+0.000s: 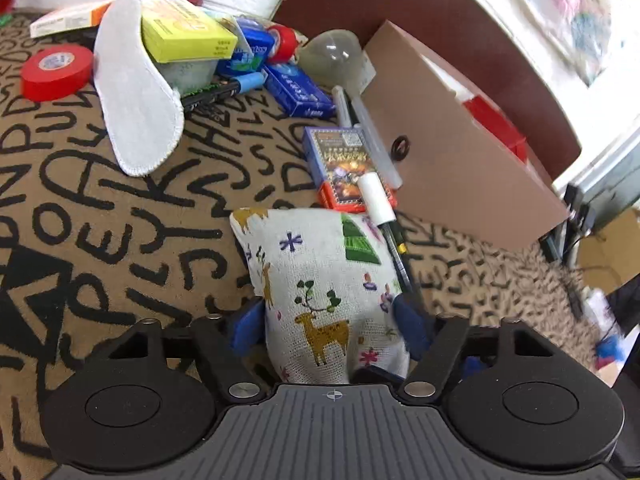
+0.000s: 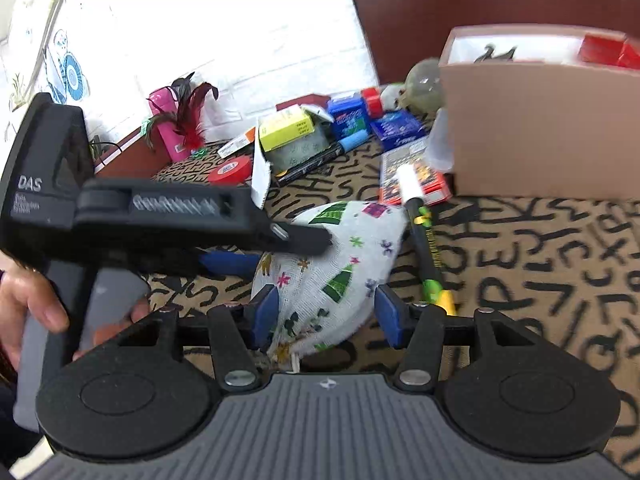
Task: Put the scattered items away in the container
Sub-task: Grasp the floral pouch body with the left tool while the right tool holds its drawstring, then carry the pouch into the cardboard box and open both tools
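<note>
My left gripper (image 1: 330,320) was closed on the near end of a small white cloth pouch printed with deer, trees and stars (image 1: 320,280), its blue pads pressing in on both sides of the fabric. My right gripper (image 2: 326,314) stood wider around the same pouch (image 2: 332,272); its left blue pad (image 2: 267,312) touched the cloth, but a gap showed beside the right one, so I could not tell whether it truly gripped. The pouch lay on a tan cloth covered in black letters (image 1: 120,200). Just right of it lay a black marker with a white cap (image 1: 376,196), its cap resting on a colourful card box with an orange edge (image 1: 344,168). The brown cardboard container (image 1: 452,152) stood at the far right, red items inside it. Far left lay a white felt insole (image 1: 132,92), a red tape roll (image 1: 56,72), a yellow box (image 1: 184,34), blue packets (image 1: 298,92) and a clear light bulb (image 1: 332,56).
</note>
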Tool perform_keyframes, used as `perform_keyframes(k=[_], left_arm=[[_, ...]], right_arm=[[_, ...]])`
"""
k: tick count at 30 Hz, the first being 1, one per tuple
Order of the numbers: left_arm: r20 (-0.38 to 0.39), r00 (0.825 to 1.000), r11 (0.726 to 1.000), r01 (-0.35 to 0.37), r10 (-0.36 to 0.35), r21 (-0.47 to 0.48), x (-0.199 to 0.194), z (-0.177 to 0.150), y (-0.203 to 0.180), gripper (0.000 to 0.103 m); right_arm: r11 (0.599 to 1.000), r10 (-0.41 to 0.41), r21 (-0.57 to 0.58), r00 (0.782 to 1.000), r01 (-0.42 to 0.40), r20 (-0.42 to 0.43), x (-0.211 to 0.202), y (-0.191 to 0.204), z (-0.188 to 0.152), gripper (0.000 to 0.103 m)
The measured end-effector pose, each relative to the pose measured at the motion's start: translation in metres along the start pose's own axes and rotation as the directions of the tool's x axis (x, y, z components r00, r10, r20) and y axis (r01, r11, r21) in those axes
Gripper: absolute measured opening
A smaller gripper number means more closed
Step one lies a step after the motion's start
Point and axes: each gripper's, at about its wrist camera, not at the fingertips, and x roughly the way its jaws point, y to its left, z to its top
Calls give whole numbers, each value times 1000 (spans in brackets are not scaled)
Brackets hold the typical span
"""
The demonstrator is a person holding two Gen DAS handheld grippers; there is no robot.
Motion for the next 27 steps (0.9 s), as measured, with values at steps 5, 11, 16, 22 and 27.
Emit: perform_keyframes(k=[5,11,16,22,27], left_arm=[[8,999,998,41,-41,-43,3,1,11,86],[13,1000,999,7,-7,51,7,-2,-1,88],[-29,999,998,-21,23,63,2,-2,-8,81],[-34,999,997,-26,28,68,-27,-13,-28,71],[80,997,992,13,-23,123,-57,-2,-70,71]], right_arm=[[1000,7,-6,1000,-7,-7,7,-2,-2,63],[996,31,88,999,-28,-34,24,-13,0,76],[996,51,77,998,-48,-37,20,-8,-2,60],[995,49,93,998,-46,-26,-6,2,-9,46],[999,24,38,998,-26,53,-47,12,4,45]])
